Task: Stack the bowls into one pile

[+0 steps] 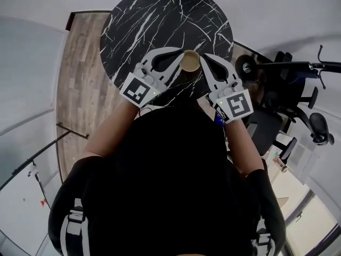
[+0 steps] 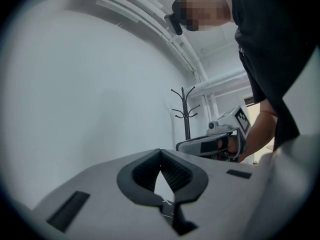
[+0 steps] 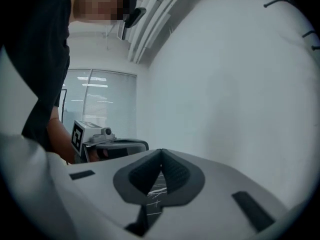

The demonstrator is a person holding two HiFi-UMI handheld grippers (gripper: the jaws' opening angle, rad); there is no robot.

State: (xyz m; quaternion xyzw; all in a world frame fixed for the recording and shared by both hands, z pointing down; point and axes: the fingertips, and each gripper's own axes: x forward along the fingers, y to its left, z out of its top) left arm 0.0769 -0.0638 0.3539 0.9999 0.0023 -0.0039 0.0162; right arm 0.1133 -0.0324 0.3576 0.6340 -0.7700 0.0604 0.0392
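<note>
- Bowls (image 1: 191, 61): seen from above as one tan round shape, standing on the black, white-veined tabletop (image 1: 149, 20), near its edge on the person's side. How many bowls are in the pile I cannot tell.
- Left gripper (image 1: 179, 53): its tip is just beside the bowls, on their left side. In the left gripper view (image 2: 160, 152) the fingers (image 2: 145, 171) are pressed together at the tips and nothing is between them.
- Right gripper (image 1: 205, 57): its tip is just beside the bowls, on their right side. In the right gripper view (image 3: 161, 152) the fingers (image 3: 175, 173) are also together, with nothing between them; only the veined tabletop shows through the small gap behind the tips.
- From above, I cannot tell whether either tip touches the bowls.
- Each gripper view shows the other gripper, held in a hand.
- Coat stand (image 2: 185, 113): by the white wall, far behind the bowls.
</note>
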